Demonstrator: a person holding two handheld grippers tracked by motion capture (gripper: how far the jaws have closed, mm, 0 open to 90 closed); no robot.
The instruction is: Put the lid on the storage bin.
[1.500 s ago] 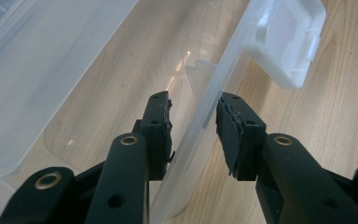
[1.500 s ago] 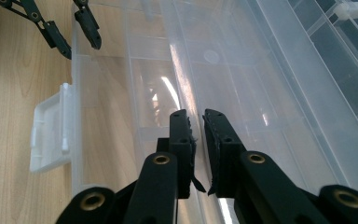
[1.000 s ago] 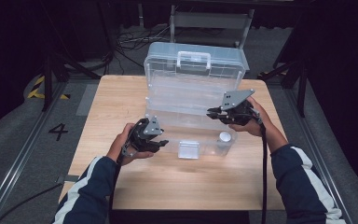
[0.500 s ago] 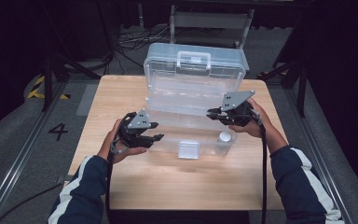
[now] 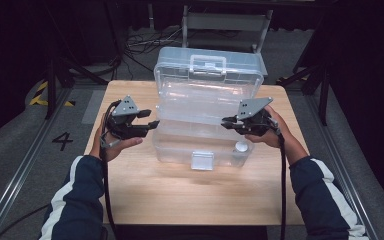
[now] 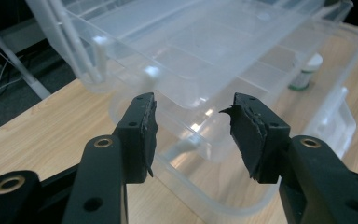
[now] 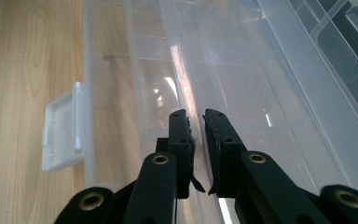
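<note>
High view: a clear storage box (image 5: 207, 65) stands open at centre frame on the table (image 5: 130, 190). Its lift-out tray (image 5: 200, 107) spans the middle. The right gripper (image 5: 226, 121) is at the tray's right end, the left gripper (image 5: 152, 120) at its left.

Left gripper view: the left gripper (image 6: 193, 135) has its jaws spread, just opening, nothing between them. The tray (image 6: 191, 51) lies beyond.

Right gripper view: the right gripper (image 7: 196, 140) has its jaws nearly together, apparently pinching the tray's thin rim (image 7: 182, 74).

Advice: seat the left jaws squarely over the rim, then lift both ends level.
</note>
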